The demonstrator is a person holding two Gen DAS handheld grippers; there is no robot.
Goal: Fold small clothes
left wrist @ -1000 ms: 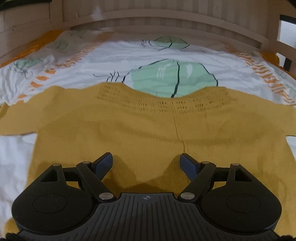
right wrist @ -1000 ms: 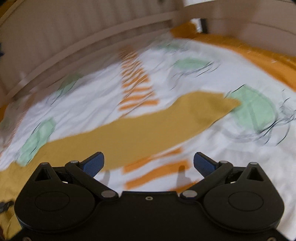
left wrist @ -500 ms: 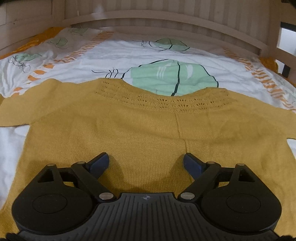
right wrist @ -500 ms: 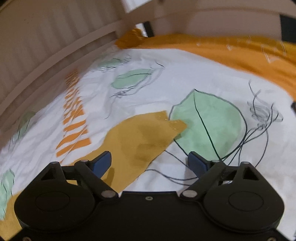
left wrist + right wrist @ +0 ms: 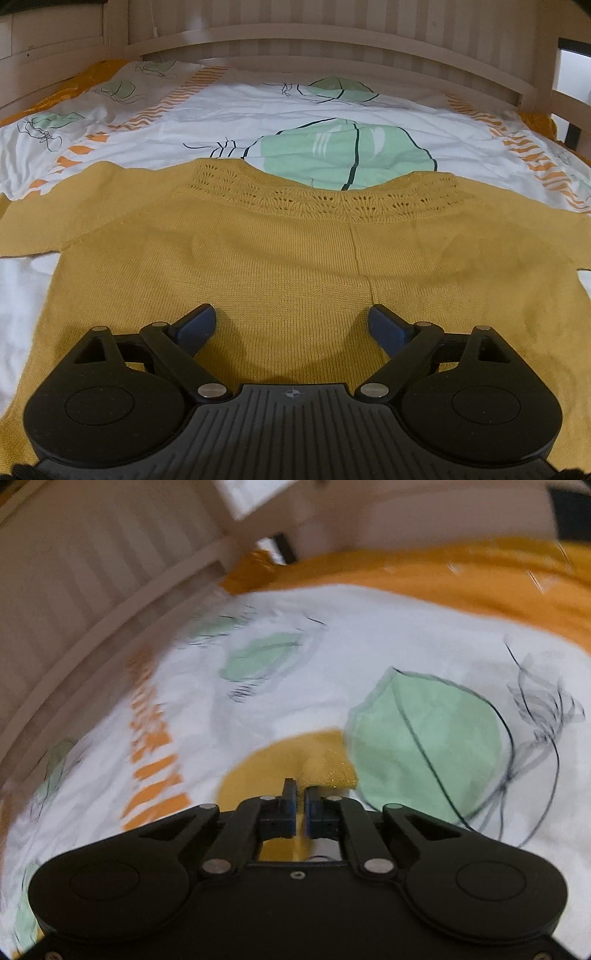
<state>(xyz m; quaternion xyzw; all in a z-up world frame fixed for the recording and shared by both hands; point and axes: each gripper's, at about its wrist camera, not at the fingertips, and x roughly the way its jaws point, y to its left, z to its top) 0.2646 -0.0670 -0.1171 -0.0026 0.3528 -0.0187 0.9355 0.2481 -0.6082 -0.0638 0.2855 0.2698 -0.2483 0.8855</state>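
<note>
- While the left tongs point(image 5: 291, 325) are hovering spread over the mustard sweater point(image 5: 295, 258) on the bed point(image 5: 258, 107),
- the right tongs point(image 5: 300, 805) are pinching its sleeve end point(image 5: 325, 771).

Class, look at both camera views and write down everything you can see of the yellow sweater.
The sweater is mustard-yellow knit, spread flat on a leaf-printed bedsheet, neckline far from the camera, with openwork around the neck and a centre seam. Its sleeves stretch sideways. The open left gripper hovers over its body; the right gripper is shut on a sleeve end.
</note>
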